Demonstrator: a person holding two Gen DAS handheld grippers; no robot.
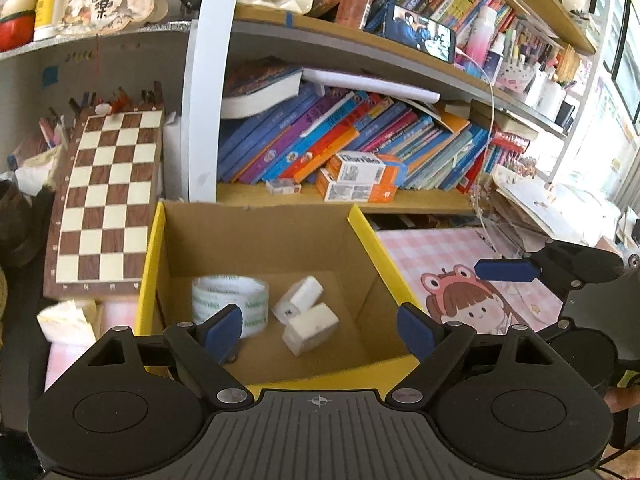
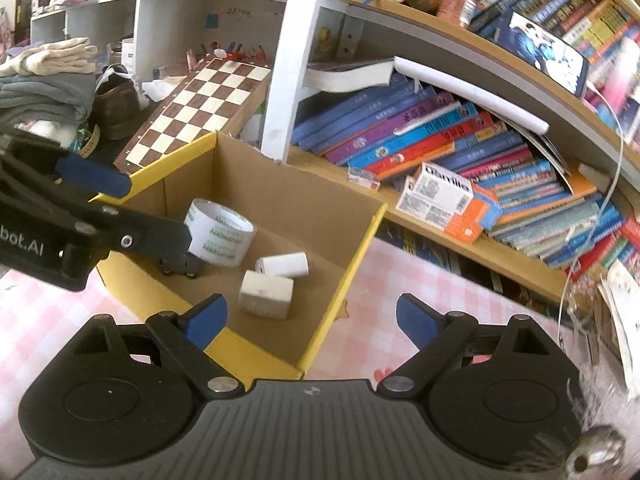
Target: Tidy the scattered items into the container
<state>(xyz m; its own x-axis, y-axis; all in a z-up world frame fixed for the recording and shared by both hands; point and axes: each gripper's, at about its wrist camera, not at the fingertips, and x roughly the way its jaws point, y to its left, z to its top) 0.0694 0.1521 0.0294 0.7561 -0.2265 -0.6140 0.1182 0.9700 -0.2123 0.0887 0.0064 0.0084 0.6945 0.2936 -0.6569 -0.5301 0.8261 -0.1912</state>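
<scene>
Cardboard box with yellow outer walls sat centre frame on the pink checked table cover, open top, so things could be dropped straight in. Inside on its floor: tape roll standing at lower left, two white adapter blocks just beside it, touching each other; a small dark item near the tape in the right wrist view, too hidden to name. Left gripper hung over the box's near rim, jaws spread wide, holding nothing. Right gripper was over the box's near right corner, also wide apart and empty. No loose item visible on the cover, so tidying looked largely done, though much of the table was out of view. Behind: crammed bookshelf, chessboard leaning at left.
</scene>
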